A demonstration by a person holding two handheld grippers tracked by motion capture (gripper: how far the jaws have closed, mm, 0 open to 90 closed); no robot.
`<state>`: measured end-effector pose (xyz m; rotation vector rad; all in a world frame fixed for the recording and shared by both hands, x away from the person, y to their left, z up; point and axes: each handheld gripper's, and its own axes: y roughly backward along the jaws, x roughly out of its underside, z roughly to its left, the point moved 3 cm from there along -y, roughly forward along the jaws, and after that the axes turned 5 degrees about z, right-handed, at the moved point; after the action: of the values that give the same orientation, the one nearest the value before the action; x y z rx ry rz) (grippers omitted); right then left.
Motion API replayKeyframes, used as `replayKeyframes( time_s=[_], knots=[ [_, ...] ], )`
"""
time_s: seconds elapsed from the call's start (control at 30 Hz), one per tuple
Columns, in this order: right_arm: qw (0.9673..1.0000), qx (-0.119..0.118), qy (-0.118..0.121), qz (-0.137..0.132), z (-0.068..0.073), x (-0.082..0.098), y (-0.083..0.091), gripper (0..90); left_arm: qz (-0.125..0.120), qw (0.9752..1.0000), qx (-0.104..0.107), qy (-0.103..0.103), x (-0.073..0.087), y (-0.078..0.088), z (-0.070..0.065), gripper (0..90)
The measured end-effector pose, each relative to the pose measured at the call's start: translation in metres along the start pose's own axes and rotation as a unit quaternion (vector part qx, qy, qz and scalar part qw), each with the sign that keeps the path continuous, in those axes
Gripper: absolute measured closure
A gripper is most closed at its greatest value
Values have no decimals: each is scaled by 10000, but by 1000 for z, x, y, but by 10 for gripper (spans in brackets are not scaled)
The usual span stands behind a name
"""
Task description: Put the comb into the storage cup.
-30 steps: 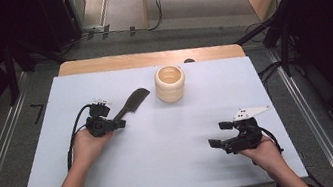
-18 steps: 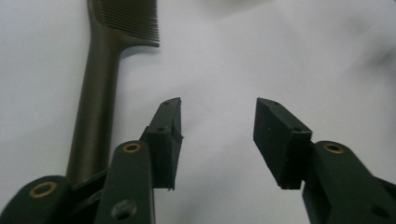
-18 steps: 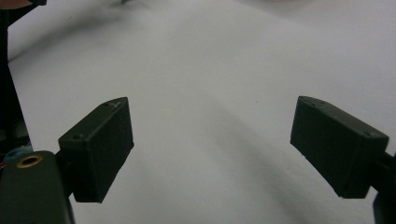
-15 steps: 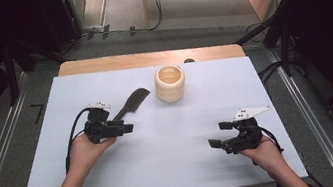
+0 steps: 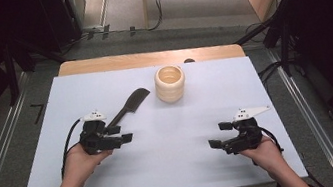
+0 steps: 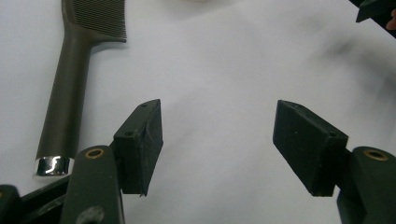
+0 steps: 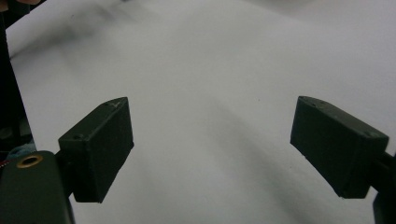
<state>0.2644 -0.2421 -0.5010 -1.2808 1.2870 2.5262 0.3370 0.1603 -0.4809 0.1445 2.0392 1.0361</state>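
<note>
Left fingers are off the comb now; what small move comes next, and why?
Probably draw the left gripper back toward the person. Its jaws have just been opening with nothing between them, and the comb lies flat on the table beside it, short of the cup. The right gripper waits open.

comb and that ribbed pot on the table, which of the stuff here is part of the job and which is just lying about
In the job:
- comb, lying flat on the table, just let go
- left gripper, jaws just opened, nothing between them, beside the comb's handle

Lying about:
- ribbed pot, upright, untouched
- right gripper, open and idle
- white table
</note>
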Motion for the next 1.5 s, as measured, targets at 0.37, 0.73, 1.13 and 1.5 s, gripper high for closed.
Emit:
replayKeyframes(
  time_s=[0.37, 0.73, 1.13, 1.5],
  knots=[
    [10000, -56, 17, 57, 1, 1, -1, 115, -137, 9999, 54, -19, 20, 18, -5, 283],
    [9999, -59, 54, 87, 2, 1, -2, 115, -145, 9999, -57, 28, 42, 35, -1, 265],
    [9999, -67, 101, 90, 3, 1, -2, 115, -200, 9996, -143, 165, 55, 48, 3, 266],
    [9999, -56, 78, 81, 2, 2, -2, 115, -231, 9990, -246, 298, 47, 50, 13, 266]
  ],
)
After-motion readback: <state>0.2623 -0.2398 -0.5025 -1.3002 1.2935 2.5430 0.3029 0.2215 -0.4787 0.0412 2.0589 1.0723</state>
